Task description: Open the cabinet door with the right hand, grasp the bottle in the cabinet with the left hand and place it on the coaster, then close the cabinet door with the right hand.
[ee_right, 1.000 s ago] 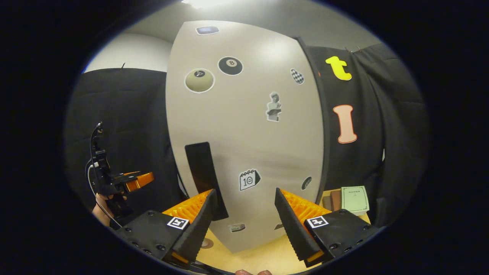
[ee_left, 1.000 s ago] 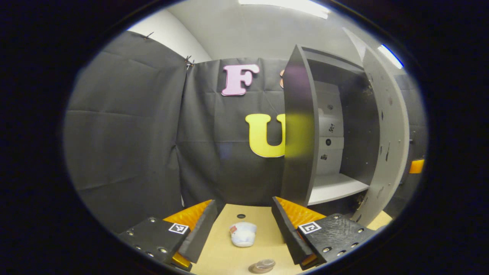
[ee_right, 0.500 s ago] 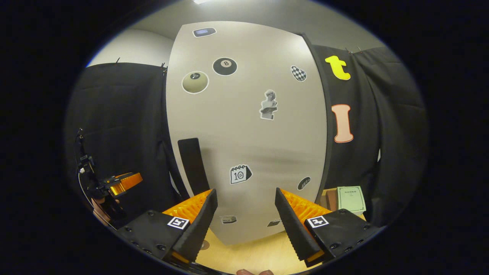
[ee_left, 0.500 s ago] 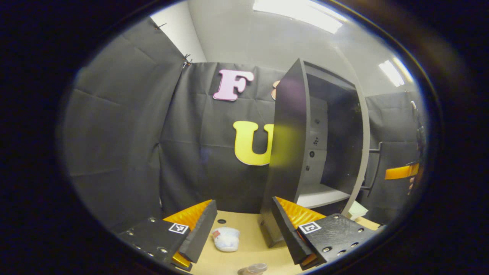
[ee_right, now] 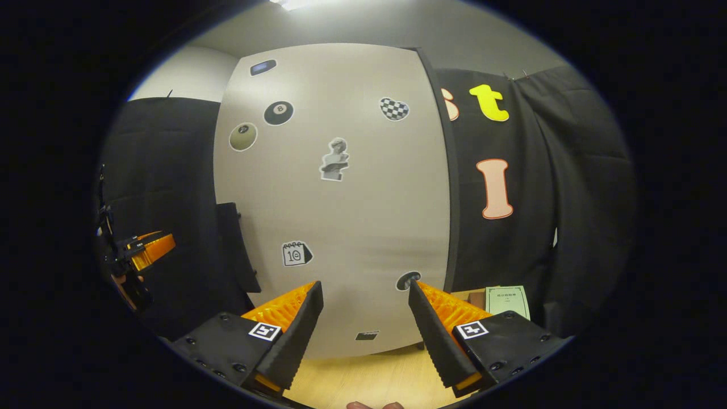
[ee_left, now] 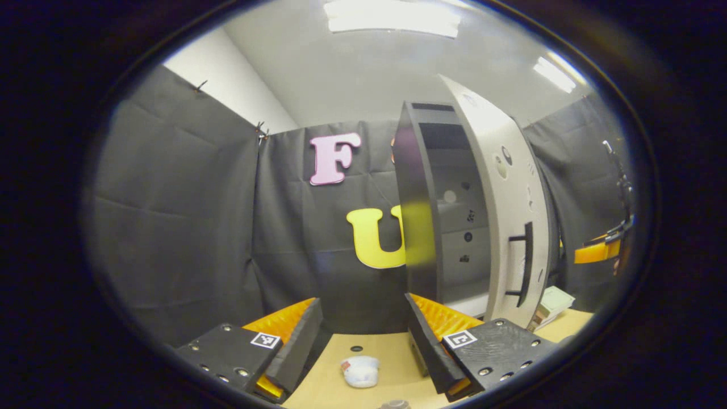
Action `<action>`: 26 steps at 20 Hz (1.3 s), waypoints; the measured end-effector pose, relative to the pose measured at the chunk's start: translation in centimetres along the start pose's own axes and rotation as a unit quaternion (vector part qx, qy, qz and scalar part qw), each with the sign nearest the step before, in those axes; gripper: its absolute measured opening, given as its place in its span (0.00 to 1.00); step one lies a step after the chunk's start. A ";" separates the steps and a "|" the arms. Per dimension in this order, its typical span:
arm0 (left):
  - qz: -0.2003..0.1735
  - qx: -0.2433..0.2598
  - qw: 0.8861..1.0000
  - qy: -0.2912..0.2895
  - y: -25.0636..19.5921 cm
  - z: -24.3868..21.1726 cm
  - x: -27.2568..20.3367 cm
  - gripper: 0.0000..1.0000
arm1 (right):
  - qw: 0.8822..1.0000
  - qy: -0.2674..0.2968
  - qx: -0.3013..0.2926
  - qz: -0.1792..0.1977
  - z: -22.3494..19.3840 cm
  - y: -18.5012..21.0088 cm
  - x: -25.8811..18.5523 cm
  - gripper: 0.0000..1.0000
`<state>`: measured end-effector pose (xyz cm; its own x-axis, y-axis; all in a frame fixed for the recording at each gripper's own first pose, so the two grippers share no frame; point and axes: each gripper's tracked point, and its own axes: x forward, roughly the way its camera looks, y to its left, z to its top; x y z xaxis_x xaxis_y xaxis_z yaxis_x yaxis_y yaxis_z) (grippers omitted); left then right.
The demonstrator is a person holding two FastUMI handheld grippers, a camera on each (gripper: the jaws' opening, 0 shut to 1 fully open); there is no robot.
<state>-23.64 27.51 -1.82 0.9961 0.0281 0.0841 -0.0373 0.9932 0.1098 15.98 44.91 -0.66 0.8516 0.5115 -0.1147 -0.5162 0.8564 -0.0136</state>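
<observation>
The cabinet door (ee_right: 335,193) has swung a long way round since a second ago: back then your left view looked straight into the open cabinet (ee_left: 417,204) and onto its shelf, and now the door covers most of that opening, leaving a narrow slot. So you are on the last step, the closing.

Your right tool (ee_right: 365,329) stands with its jaws apart, holding nothing, square in front of the door's stickered face. Whether a fingertip touches the panel, I cannot tell. The dark handle (ee_right: 237,247) sits off to the left of the tool in that view, not between the fingers.

Your left tool (ee_left: 363,341) is also spread wide and empty, hanging over the bench (ee_left: 392,349). Below it, between the fingers, lies a small white thing with a red mark (ee_left: 360,372) that I take for the bottle, seen from above. At the very bottom edge a round brownish rim (ee_left: 393,404) peeks in, probably the coaster, though it is too cropped to be sure. The two look near but apart, so I cannot confirm the bottle sits on the coaster.

Next, as I judge it: push the door's free edge flat with the right tool until the slot is gone, and keep the left one clear of the swing. Mind the books (ee_right: 507,300) lying beside the cabinet.
</observation>
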 end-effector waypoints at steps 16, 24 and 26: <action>-0.051 -0.141 0.988 0.043 -14.0 -2.0 -1.9 0.87 | 0.999 -0.011 0.035 -0.021 -1.6 -11.6 -3.9 0.96; -0.055 -0.173 0.982 0.055 -23.9 -1.7 -4.7 0.88 | 0.993 0.011 0.116 0.002 -4.1 -16.2 -6.6 0.97; -0.052 -0.148 0.986 0.054 -23.8 -0.8 -4.2 0.88 | 0.994 0.006 0.113 -0.007 -4.0 -17.4 -7.4 0.96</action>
<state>-26.87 3.82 -5.58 0.9966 -0.0793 -0.0209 0.0742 0.9802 -0.1836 18.32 25.93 -3.54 0.8572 0.4989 -0.1274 -0.4689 0.8586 0.2072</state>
